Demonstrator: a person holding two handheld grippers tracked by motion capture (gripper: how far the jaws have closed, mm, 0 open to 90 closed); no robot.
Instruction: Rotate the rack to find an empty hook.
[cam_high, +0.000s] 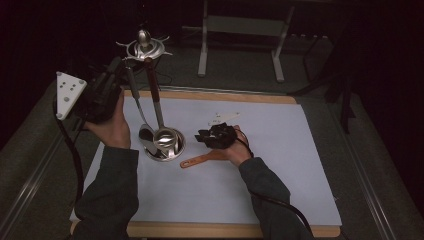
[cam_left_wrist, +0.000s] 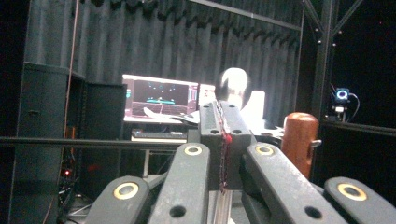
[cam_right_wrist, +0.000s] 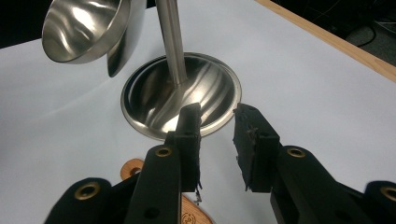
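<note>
High view: a steel utensil stand (cam_high: 165, 145) sits on the white mat (cam_high: 280, 165) toward the left, round dished base below, hook crown (cam_high: 145, 48) at the top. A ladle (cam_high: 167, 139) with a wooden grip and a second steel spoon (cam_high: 145, 135) hang from the crown, bowls down near the base. A flat wooden utensil (cam_high: 202, 159) lies on the mat just right of the base. The left gripper (cam_high: 107, 90) is raised beside the hanging handles; the right gripper (cam_high: 215, 135) hovers low over the wooden utensil.

Left gripper view: jaws pressed together, a thin bright strip apparently pinched between them, probably the spoon's handle, though the close-up is too tight to be certain. The ladle's wooden grip (cam_left_wrist: 300, 140) stands just to one side; a blurred shiny knob (cam_left_wrist: 235, 84) is beyond the tips.

Right gripper view: jaws parted by a moderate gap, holding nothing, aimed at the stand's base (cam_right_wrist: 182, 95). The wooden utensil's holed end (cam_right_wrist: 133, 168) lies under the jaws. The ladle bowl (cam_right_wrist: 84, 28) hangs above.

Handling judgement: the wooden piece looks light, rigid, thin and flat on the mat, so a pinch across its edges near the narrow handle suits it. Polished steel handles are slick; grip the ladle on its wood.
</note>
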